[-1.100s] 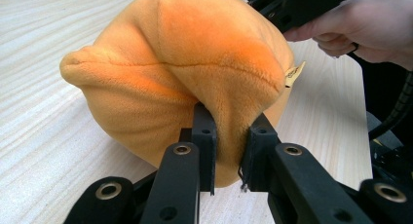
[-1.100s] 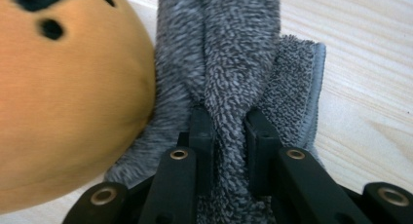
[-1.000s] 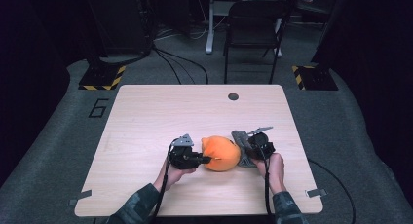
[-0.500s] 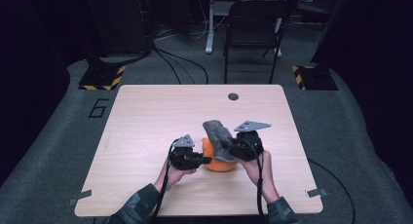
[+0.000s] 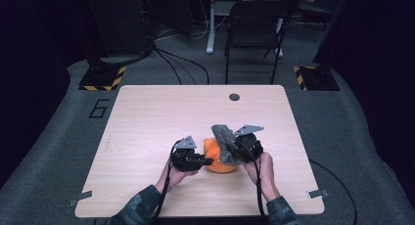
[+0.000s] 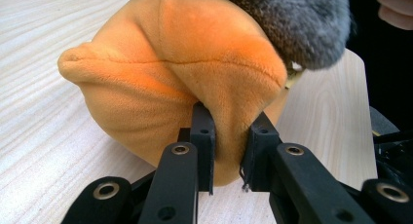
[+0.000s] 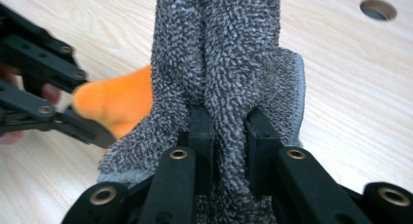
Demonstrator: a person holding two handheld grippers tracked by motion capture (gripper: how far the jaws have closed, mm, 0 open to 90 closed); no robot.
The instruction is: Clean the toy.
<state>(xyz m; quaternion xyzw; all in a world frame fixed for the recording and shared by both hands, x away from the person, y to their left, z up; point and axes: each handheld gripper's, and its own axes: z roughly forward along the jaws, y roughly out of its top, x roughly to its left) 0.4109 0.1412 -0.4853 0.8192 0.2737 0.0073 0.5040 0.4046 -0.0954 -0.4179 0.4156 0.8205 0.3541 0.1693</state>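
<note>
A bunched orange plush cloth (image 5: 218, 159) lies near the front middle of the wooden table (image 5: 161, 112). My left gripper (image 5: 208, 161) is shut on a fold at its left side; in the left gripper view both jaws pinch the orange cloth (image 6: 170, 73). A grey fuzzy cloth (image 5: 224, 139) is draped over the orange one on the right and lifted. My right gripper (image 5: 234, 154) is shut on it, and in the right gripper view the grey cloth (image 7: 229, 53) rises between the jaws with the orange cloth (image 7: 114, 102) behind it. The left gripper (image 7: 104, 136) shows there at the left.
A round cable hole (image 5: 234, 97) sits near the table's far edge. A dark chair (image 5: 257, 34) stands beyond the table, with cables on the floor. Yellow-black striped floor blocks (image 5: 103, 78) lie at the far left and far right.
My right gripper has risen and moved left over the orange cloth, pulling the grey cloth up with it. The left gripper has kept still on the orange cloth.
</note>
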